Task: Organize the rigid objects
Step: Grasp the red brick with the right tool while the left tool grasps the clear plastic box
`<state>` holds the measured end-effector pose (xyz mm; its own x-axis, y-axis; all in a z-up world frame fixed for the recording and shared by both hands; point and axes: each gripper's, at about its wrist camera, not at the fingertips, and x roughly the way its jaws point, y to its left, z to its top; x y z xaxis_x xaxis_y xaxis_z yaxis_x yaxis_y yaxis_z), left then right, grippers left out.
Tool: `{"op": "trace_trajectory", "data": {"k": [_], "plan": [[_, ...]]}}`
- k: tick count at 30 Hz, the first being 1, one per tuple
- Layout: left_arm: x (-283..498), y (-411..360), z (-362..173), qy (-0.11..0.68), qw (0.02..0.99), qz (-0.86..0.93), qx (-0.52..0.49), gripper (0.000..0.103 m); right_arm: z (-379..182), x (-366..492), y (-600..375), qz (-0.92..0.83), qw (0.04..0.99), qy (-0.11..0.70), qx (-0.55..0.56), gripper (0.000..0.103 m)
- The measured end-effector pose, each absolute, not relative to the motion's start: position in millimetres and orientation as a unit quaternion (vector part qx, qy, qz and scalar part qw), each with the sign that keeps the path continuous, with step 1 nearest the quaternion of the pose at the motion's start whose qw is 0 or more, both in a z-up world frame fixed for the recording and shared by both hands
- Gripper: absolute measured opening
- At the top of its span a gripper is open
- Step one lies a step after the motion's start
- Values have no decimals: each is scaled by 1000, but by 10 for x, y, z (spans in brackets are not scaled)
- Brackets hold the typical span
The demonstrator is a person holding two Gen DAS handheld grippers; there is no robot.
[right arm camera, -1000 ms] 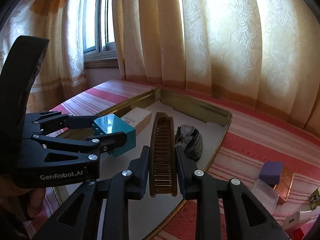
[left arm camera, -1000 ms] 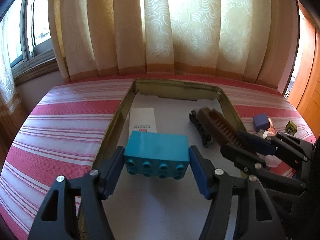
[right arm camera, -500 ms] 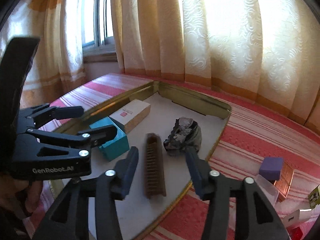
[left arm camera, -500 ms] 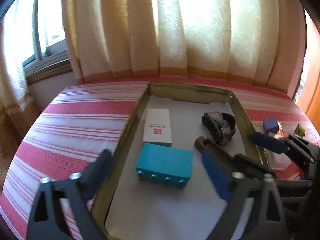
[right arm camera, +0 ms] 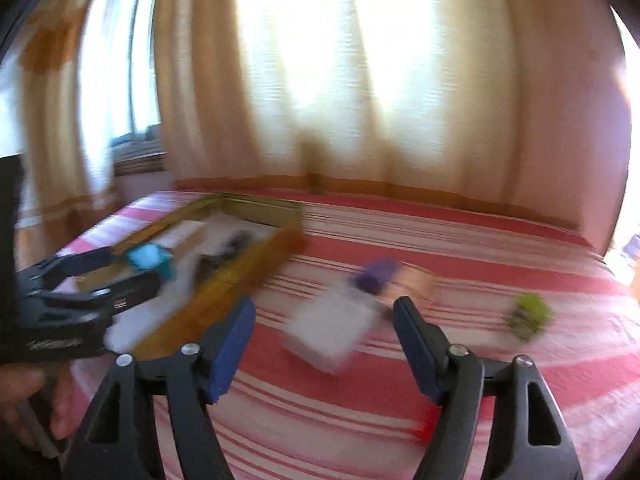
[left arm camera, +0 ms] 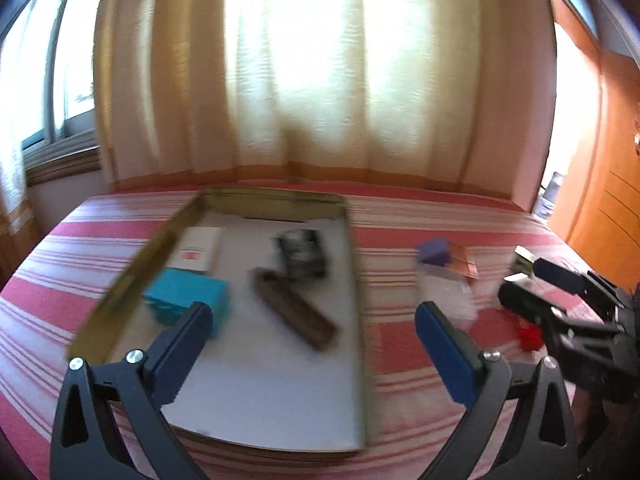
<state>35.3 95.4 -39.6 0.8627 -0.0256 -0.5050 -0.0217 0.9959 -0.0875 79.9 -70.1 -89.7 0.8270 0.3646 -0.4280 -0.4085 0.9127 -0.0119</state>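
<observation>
A shallow gold-rimmed tray (left arm camera: 124, 280) lies on the red-striped bed. In it are a teal block (left arm camera: 184, 294), a brown comb (left arm camera: 294, 312), a white box (left arm camera: 198, 248) and a dark crumpled object (left arm camera: 300, 256). My left gripper (left arm camera: 312, 340) is open and empty above the tray's near end. My right gripper (right arm camera: 324, 344) is open and empty, above a clear white box (right arm camera: 330, 330) on the bedspread right of the tray (right arm camera: 224, 284). Both views are blurred by motion.
On the bedspread right of the tray lie a purple block (right arm camera: 376, 274), a copper-coloured card (right arm camera: 416, 284), a green-yellow item (right arm camera: 528, 316) and a small red object (left arm camera: 528, 336). Curtains hang behind the bed. A wooden door (left arm camera: 600, 184) stands at the right.
Both grippers opened and let go: the teal block and the brown comb now lie in the tray. Both grippers pulled back, and the right one swung right over the bedspread.
</observation>
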Motion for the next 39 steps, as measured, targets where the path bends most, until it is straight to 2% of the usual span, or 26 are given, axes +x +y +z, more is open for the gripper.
{"op": "trace_trajectory", "data": {"k": [8,17,18,19,22,32,38,39], "plan": [[438,350,-449,275,961,-41,-9,103,-1091,965,-1350,141,946,291,15,74],[541,181,-474,283,958,-40,2,103,-1268,1172,-1360,148,920,361,27,74],[555,171,-479,285,958,-41,5,103,-1294,1201,-1352,149,916,370,28,72],[568,155,-484,289,956,-44,8,103,-1318,1224,-1359,151,913,378,31,58],[585,107,-494,294,954,-52,18,103,-1348,1244,-1374,160,908,387,30,36],[750,-46,-527,308,948,-77,29,102,-1156,1111,-1430,143,937,317,13,36],[961,-139,-571,333,937,-94,37,91,-1090,1191,-1518,125,947,297,12,36],[992,-153,-582,338,935,-98,37,86,-1085,1200,-1524,120,948,294,9,36]]}}
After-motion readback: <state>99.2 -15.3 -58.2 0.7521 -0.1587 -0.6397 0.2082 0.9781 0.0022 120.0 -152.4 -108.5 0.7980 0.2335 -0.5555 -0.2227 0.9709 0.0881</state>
